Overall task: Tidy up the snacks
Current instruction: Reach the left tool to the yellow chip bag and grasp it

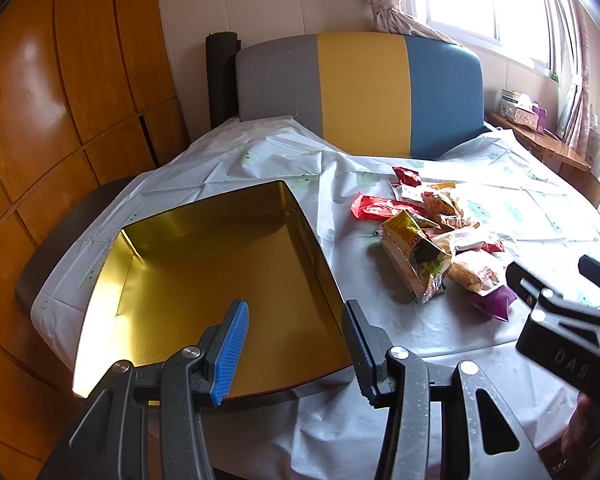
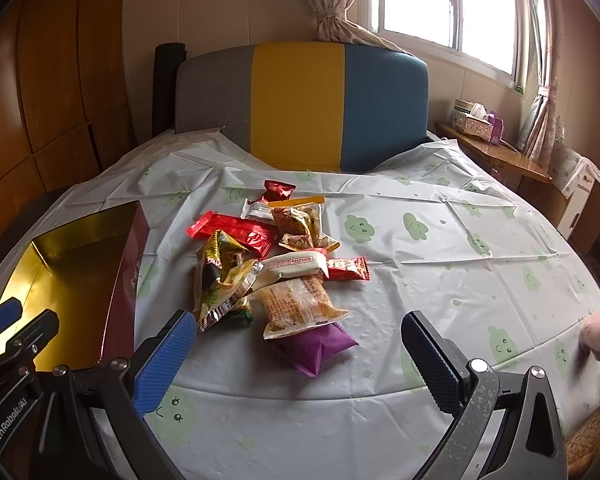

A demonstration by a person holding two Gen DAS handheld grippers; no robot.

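1. Right wrist view: right hand-held gripper (image 2: 296,356) spread wide, nothing between its jaws, hovering just short of the purple pack (image 2: 320,346) at the pile's (image 2: 276,264) near edge.
2. Left hand-held gripper (image 1: 296,344) half-spread, empty, over the tin's (image 1: 100,280) near corner.
3. Risk: packs overlap on the counter (image 2: 440,264), so closing here could drag the orange pack (image 2: 300,306) along.
4. Slick wrappers may slip out mid-carry.
5. A nudged tin could slide on the cloth.
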